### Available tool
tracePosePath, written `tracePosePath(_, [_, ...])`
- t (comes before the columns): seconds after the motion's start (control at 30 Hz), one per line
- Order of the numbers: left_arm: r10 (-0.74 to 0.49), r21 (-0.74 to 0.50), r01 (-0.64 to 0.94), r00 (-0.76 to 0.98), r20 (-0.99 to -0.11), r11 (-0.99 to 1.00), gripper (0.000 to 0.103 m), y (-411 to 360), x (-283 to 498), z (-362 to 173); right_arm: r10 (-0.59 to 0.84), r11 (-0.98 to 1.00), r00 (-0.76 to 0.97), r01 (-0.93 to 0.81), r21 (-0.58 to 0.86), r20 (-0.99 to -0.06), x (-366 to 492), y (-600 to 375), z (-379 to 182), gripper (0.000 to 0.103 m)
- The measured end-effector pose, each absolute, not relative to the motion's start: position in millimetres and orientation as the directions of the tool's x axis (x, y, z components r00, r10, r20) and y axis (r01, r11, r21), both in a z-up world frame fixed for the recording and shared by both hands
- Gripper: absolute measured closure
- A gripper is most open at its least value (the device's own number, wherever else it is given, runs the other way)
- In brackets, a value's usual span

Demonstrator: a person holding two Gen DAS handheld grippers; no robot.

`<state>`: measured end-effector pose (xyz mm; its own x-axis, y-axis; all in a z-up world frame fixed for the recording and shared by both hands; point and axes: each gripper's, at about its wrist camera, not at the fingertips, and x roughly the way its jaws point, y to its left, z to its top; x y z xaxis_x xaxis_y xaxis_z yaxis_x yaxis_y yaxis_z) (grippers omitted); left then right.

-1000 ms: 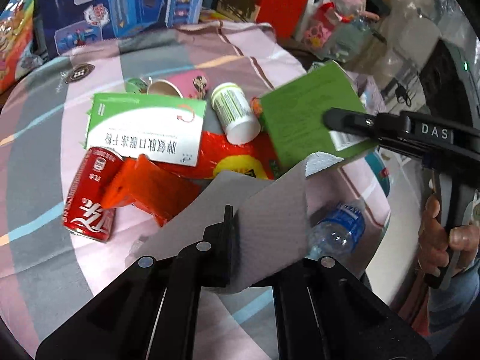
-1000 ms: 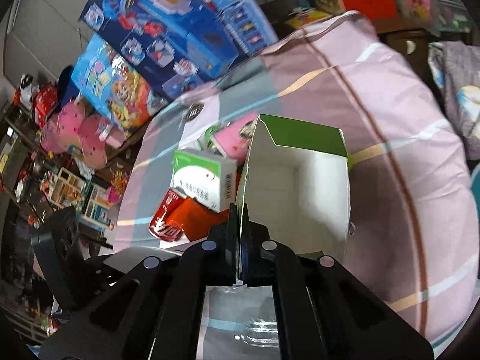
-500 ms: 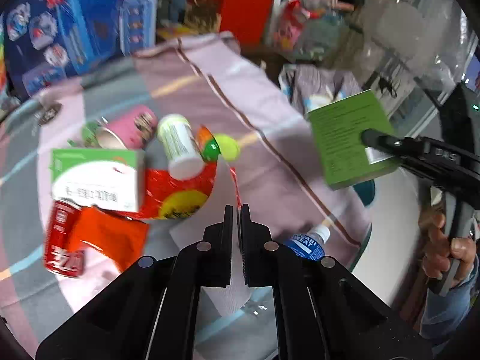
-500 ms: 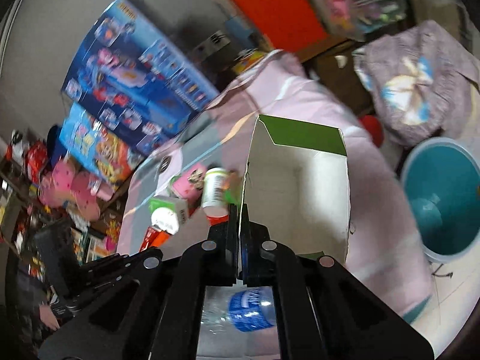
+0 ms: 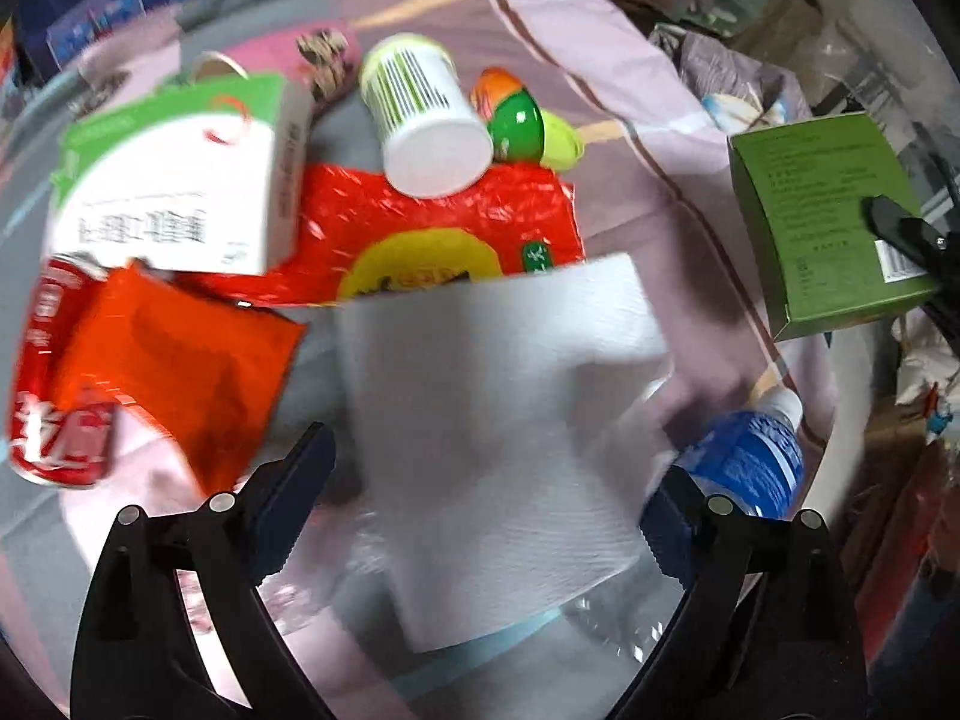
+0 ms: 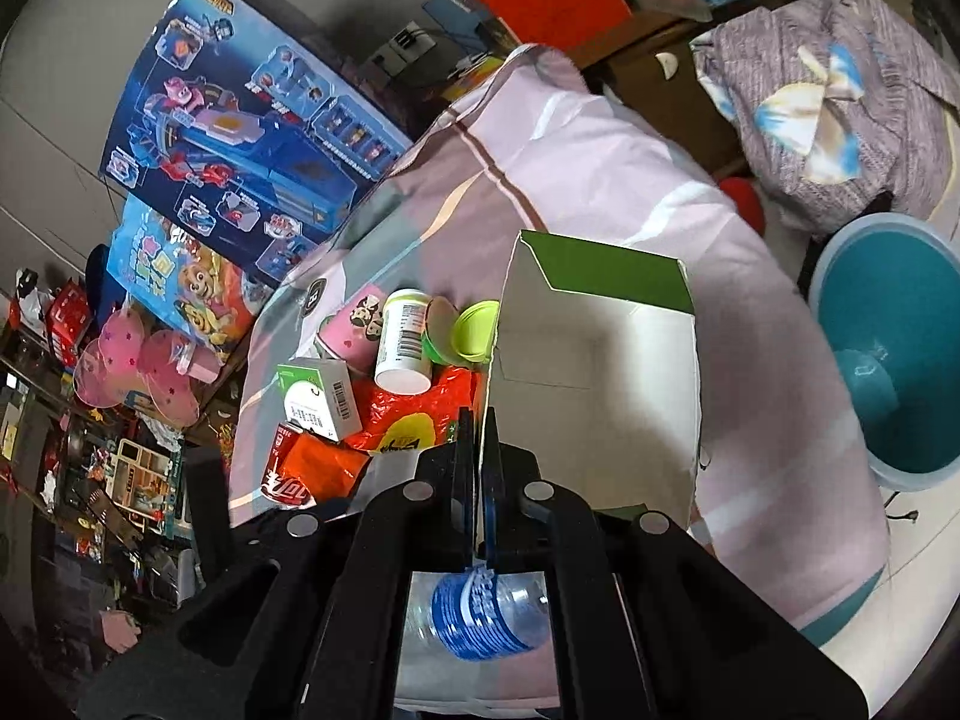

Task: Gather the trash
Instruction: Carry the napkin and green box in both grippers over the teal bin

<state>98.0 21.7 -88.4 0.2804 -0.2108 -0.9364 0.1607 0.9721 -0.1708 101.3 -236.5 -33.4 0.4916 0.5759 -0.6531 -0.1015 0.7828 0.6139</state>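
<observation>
The right gripper (image 6: 479, 483) is clenched on the wall of an open green box (image 6: 600, 384), held up over the pink cloth (image 6: 600, 180); the inside of the box shows white and bare. From the left wrist view the same box (image 5: 831, 222) hangs past the right edge of the cloth. Beyond that edge, low on the floor, stands a teal bin (image 6: 888, 360) with a light rim; a teal lump sits inside it, too unclear to name.

The left gripper (image 5: 486, 492) is spread wide, released, with a white paper towel (image 5: 498, 420) lying flat between its fingers, gripped by neither. The towel overlaps a red snack bag (image 5: 432, 240) and covers part of a clear bottle with a blue label (image 5: 744, 462) at the near edge of the cloth.

The rest of the trash is bunched together on the left: a red can (image 5: 54, 384) under an orange wrapper (image 5: 174, 366), a white and green carton (image 5: 174, 180), a white tub on its side (image 5: 420, 120), a pink cup (image 5: 288, 54) and a green and orange ball (image 5: 516, 120) touching a yellow-green lid (image 5: 564, 144). The cloth to the right of the pile, toward its far corner, lies open
</observation>
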Motion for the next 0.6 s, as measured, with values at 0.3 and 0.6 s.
tracePosePath(0.3, [-0.142, -0.082, 0.231, 0.256, -0.956, 0.969, 0.009, -18.6, 96.7, -111.6, 0.571, 0.778, 0.488, -0.065, 0.625, -0.66, 110.9, -247.4, -46.1, 0.1])
tracePosePath(0.6, [-0.131, -0.057, 0.232, 0.316, -0.94, 0.971, 0.095, -28.3, 97.2, -90.3, 0.582, 0.756, 0.496, -0.038, 0.653, -0.644, 114.4, -262.2, -57.1, 0.1])
